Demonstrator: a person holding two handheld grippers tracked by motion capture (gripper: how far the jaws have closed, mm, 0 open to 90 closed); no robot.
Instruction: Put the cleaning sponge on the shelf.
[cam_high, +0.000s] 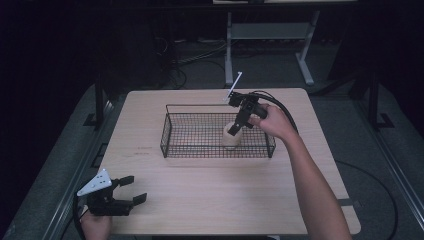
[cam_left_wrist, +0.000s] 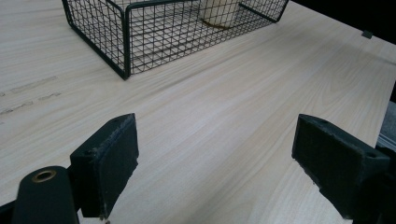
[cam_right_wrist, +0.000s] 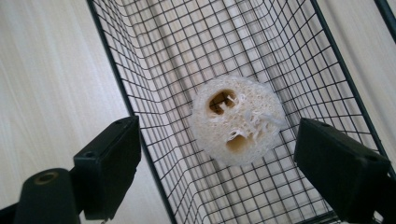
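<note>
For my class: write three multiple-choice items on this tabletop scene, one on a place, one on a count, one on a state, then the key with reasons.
1. Where is the loofah piece?
A. Inside the wire basket
B. On the table beside the basket
C. Between the left gripper jaws

2. How many holes show in the loofah's top?
A. None
B. Two
C. Five

3. How do the right gripper jaws stand?
A. Clamped on the loofah
B. Clamped on the basket rim
C. Open above the loofah

Key: A, mesh surrounds it; B, two dark openings; C, pads clear of its sides.

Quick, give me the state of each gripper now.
Left gripper: open, nothing between its jaws.
Right gripper: open above the loofah piece in the wire basket, not gripping it.
</note>
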